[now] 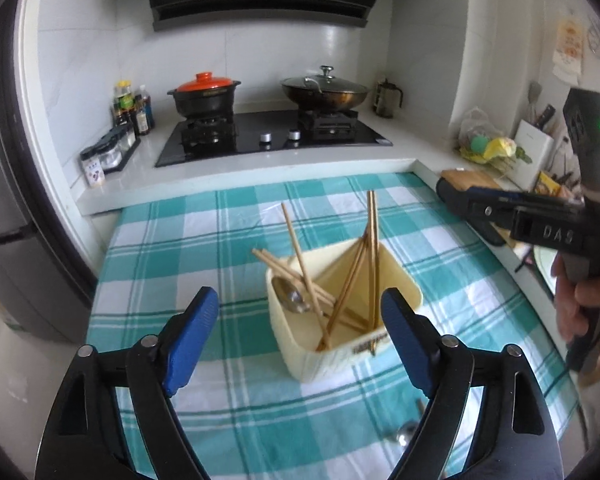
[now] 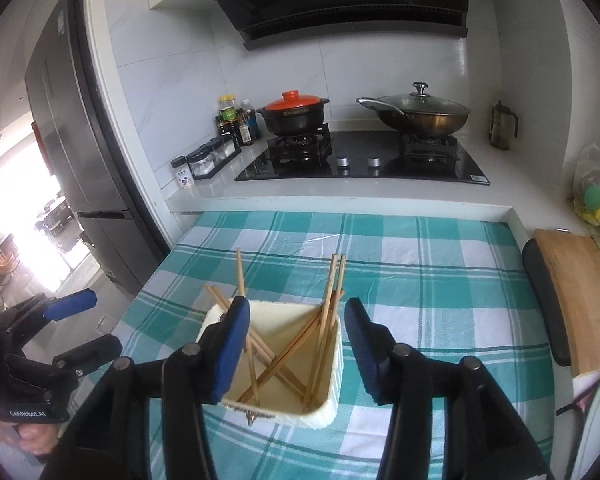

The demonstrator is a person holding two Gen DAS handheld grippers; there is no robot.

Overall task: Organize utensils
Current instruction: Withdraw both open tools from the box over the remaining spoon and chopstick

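A cream utensil holder point(image 1: 328, 356) stands on the teal checked cloth point(image 1: 220, 240). Several wooden chopsticks point(image 1: 352, 280) lean in it, and a metal spoon point(image 1: 290, 298) lies against its left rim. My left gripper point(image 1: 300, 294) hovers open just before the holder, with nothing between its blue pads. In the right wrist view the same holder point(image 2: 320, 404) sits low between the fingers of my right gripper point(image 2: 296, 304), which is open and wider than the box. The chopsticks point(image 2: 324, 320) rise between those fingers. A second metal spoon point(image 1: 404, 436) lies on the cloth near my left gripper's right finger.
Behind the cloth a raised white counter point(image 2: 340, 196) carries a gas hob with a red-lidded pot point(image 2: 294, 114) and a lidded wok point(image 2: 420, 114). Bottles and jars point(image 2: 220, 140) stand at its left. A wooden board point(image 2: 576, 296) lies right, a fridge point(image 2: 80, 140) left.
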